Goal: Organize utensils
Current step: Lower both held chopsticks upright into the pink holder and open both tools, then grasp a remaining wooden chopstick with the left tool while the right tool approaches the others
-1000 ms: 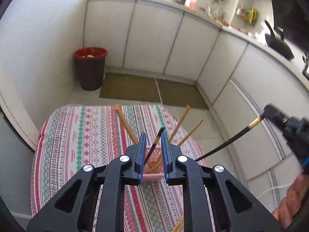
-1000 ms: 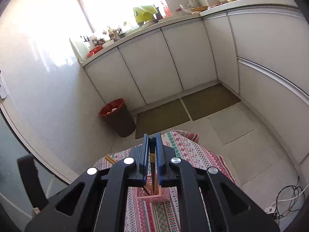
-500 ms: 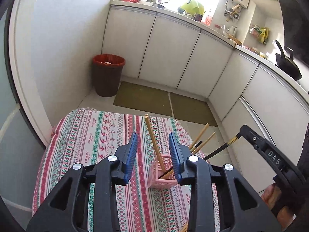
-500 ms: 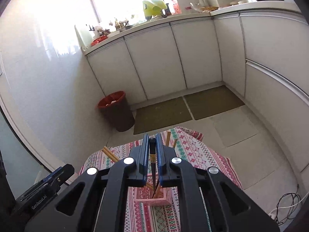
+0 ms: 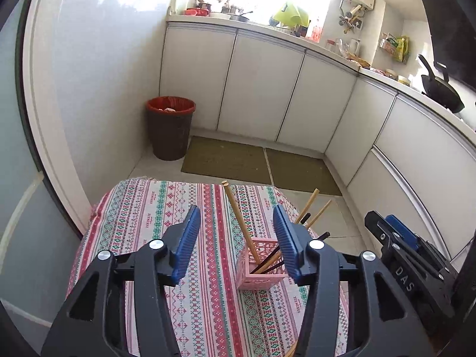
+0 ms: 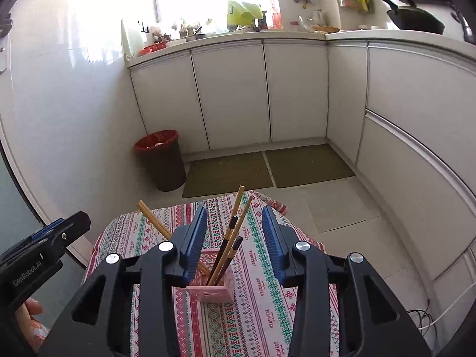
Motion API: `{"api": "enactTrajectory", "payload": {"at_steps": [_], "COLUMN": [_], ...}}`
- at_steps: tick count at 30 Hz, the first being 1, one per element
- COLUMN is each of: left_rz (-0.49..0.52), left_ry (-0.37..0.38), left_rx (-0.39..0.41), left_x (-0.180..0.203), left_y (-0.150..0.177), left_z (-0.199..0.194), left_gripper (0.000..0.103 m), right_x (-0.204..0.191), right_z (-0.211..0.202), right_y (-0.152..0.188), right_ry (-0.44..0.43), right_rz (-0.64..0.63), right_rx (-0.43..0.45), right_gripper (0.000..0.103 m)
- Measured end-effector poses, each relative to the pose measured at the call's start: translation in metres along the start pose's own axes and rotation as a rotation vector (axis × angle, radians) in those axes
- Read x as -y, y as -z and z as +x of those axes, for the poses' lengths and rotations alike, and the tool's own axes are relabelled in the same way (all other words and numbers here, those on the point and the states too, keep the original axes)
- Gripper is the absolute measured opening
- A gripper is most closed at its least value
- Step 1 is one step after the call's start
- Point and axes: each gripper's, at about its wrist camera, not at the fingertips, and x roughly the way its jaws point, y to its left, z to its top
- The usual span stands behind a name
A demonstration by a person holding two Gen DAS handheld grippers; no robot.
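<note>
Chopstick [image 6: 236, 245] now released into holder [image 6: 212, 290]; right gripper [image 6: 235, 236], left gripper [image 5: 236, 238] opening, empty.

holder [image 6: 214, 292]: pink lattice | chopsticks [image 6: 238, 208]: tan wood, some black | tablecloth [image 5: 142, 208]: red-green-white striped folk pattern | bin [image 5: 169, 132]: brown, red rim

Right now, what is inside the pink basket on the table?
The pink basket holds several chopsticks, wooden and dark ones, standing tilted and leaning outward. Their lower tips and the basket's bottom are hidden by its walls.
</note>
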Motion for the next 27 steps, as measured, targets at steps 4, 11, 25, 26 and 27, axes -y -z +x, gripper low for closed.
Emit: {"api": "enactTrajectory", "payload": {"at_steps": [4, 11, 25, 26, 27], "left_rz": [0.027, 0.061, 0.180, 0.197, 0.221], "left_ry": [-0.024, -0.044, -0.056, -0.045, -0.024], "left_rx": [-0.006, -0.032, -0.175, -0.219, -0.290], "left_x": [0.003, 0.006, 0.023, 0.027, 0.032], "left_y": [0.013, 0.034, 0.080, 0.088, 0.098], "left_z": [-0.003, -0.009, 0.001, 0.008, 0.020], "left_gripper": [0.069, 0.088, 0.096, 0.096, 0.096], "right_x": [0.006, 0.019, 0.051, 0.056, 0.063], "right_z": [-0.011, -0.027, -0.066, -0.068, -0.070], "right_y": [0.011, 0.032, 0.072, 0.078, 0.085], "right_ry": [0.023, 0.089, 0.332, 0.343, 0.352], "right_rz": [0.010, 0.045, 0.036, 0.042, 0.054], "right_rx": [-0.007, -0.012, 0.009, 0.002, -0.014], "right_gripper": [0.053, 0.082, 0.096, 0.096, 0.096]}}
